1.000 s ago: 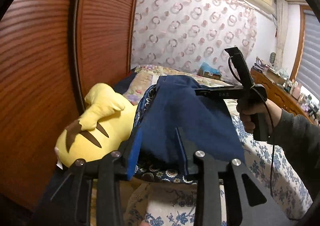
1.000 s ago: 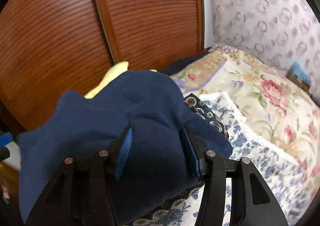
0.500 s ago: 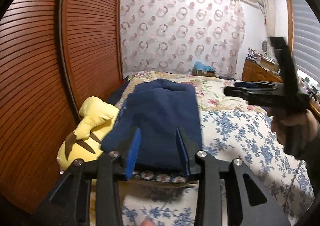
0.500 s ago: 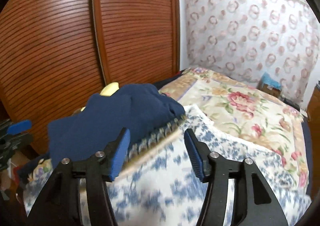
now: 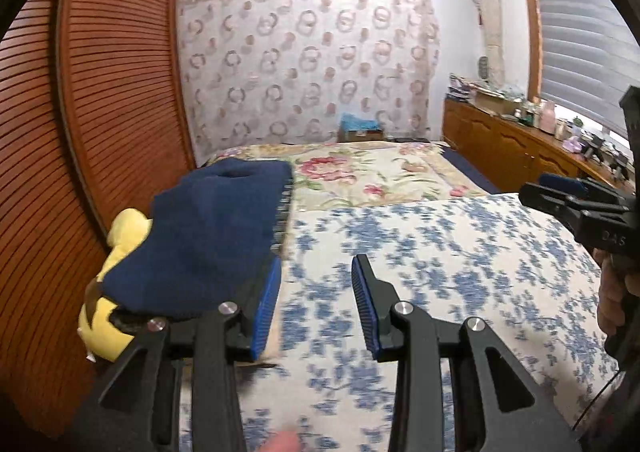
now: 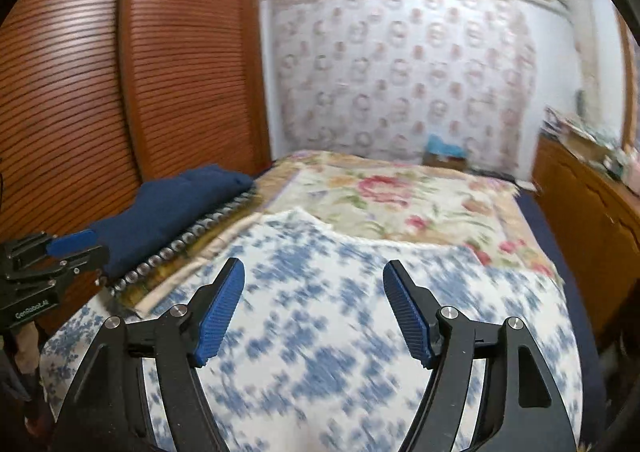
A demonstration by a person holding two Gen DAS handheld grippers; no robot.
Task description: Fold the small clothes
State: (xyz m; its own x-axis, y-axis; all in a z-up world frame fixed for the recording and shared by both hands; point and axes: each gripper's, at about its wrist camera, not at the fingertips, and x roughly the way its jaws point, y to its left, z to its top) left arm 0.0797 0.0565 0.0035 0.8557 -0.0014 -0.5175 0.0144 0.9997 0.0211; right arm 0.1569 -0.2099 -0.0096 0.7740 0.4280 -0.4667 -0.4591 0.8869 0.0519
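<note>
Our left gripper [image 5: 316,292] stands partly open with nothing between its ribbed blue pads; our right gripper [image 6: 312,300] is opening wider, also empty. Under both lies a blue-flowered white bedspread [image 5: 440,252], flat and free (blurred in places). The folded navy garment [image 5: 212,228], soft and thick, sits at the bed's left edge on a dark patterned cloth [image 6: 188,240], partly over a yellow plush toy [image 5: 116,248] beside the slatted wooden wardrobe [image 5: 100,92].
</note>
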